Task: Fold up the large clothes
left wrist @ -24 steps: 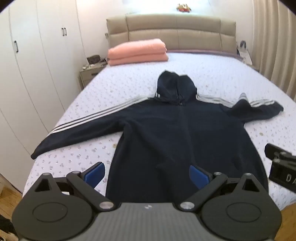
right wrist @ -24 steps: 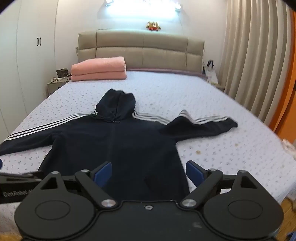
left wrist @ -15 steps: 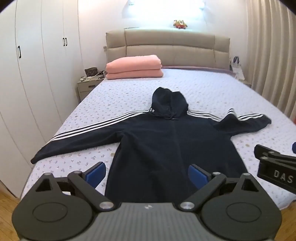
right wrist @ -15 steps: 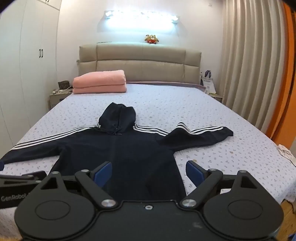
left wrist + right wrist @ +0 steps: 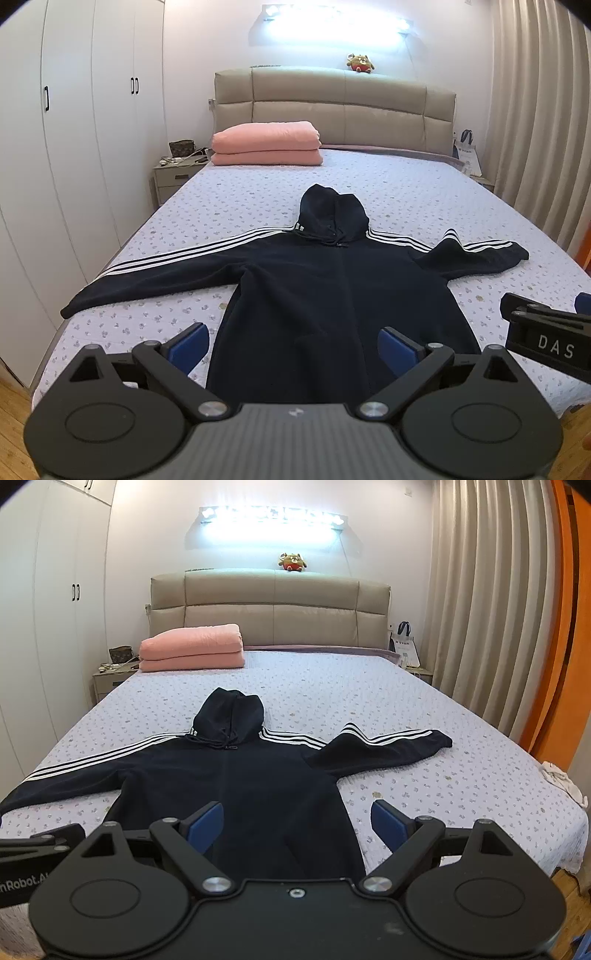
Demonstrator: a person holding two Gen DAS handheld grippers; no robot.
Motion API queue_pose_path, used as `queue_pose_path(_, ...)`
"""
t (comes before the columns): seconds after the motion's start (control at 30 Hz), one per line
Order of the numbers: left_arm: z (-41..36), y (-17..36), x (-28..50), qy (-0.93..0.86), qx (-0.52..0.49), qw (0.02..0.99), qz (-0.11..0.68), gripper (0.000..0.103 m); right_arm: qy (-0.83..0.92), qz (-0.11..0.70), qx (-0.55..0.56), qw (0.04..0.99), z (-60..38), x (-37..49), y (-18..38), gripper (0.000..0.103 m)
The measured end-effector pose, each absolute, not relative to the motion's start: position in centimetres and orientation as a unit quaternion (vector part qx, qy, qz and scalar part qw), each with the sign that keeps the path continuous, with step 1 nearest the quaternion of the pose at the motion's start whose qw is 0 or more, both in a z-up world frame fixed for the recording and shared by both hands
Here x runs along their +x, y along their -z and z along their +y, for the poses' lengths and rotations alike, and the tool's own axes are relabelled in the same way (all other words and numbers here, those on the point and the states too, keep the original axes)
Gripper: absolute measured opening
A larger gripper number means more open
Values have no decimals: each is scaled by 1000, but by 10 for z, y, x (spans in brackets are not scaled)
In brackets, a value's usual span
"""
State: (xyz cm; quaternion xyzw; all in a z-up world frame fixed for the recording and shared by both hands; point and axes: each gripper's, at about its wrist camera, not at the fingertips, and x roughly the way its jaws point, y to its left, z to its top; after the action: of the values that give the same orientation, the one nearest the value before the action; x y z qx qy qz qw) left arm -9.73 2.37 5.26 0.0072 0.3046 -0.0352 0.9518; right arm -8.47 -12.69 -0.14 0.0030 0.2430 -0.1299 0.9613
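One hoodie (image 5: 332, 295) spread flat on a floral bed (image 5: 424, 192) — bedroom setting.
Padded headboard (image 5: 332, 92), wardrobe (image 5: 74, 147), curtains (image 5: 480, 609); both jaws wide, empty.

Home bedroom: bed (image 5: 424, 206), padded headboard (image 5: 332, 107), wardrobe (image 5: 74, 129), curtains (image 5: 491, 609).

Matt dark fleece-like hoodie (image 5: 332, 295) lay on a quilted cloth bedspread (image 5: 424, 199). At 12 o'clock stood a smooth padded headboard (image 5: 332, 103); at 7 o'clock, glossy wood floor (image 5: 11, 406).
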Motion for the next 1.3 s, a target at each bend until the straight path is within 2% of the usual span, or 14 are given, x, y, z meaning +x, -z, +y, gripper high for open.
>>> queue_pose_path(1.3,13,-34,-103,48,24,947,317,101,86,268,47,958,-126,-92,4,102)
